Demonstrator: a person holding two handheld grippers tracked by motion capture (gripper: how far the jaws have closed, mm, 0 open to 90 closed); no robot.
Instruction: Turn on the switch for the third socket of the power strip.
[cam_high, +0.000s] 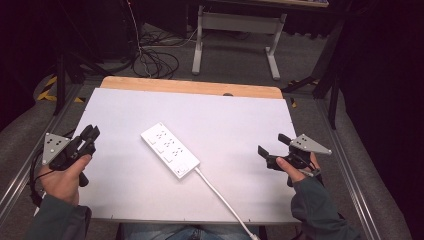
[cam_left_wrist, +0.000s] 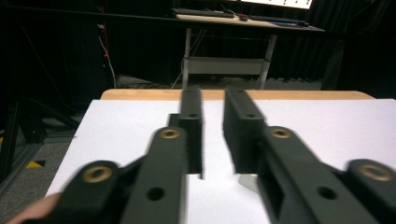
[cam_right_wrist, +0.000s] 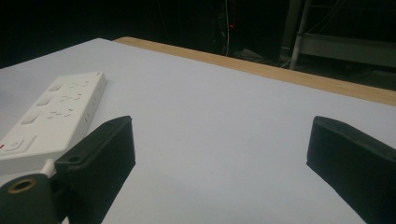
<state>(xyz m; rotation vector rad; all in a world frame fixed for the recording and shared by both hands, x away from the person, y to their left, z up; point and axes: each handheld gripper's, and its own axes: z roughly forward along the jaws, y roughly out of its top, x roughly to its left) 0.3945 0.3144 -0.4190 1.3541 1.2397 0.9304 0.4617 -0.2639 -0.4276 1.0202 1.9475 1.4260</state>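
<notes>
On the white surface (cam_high: 240, 120) in front of you, a white power strip (cam_high: 170, 150) lies diagonally near the middle, its white cord (cam_high: 225, 200) running off toward your edge. Your left tool (cam_high: 90, 134) sits at the left edge of the surface, well apart from the power strip, held in your left hand (cam_high: 62, 177). In the left gripper view its jaws stand nearly together, with only a narrow slit between them, and they pinch nothing; the white sheet shows through the slit. Your right tool (cam_high: 271, 147) hovers over the right side of the surface, gripped by your right hand (cam_high: 295, 170), and points inward toward the power strip. In the right gripper view its jaws are spread wide, with bare white sheet between them, and they hold nothing. There the power strip (cam_right_wrist: 51, 119) lies just beyond the left jaw, near it, though whether the two touch cannot be told.
</notes>
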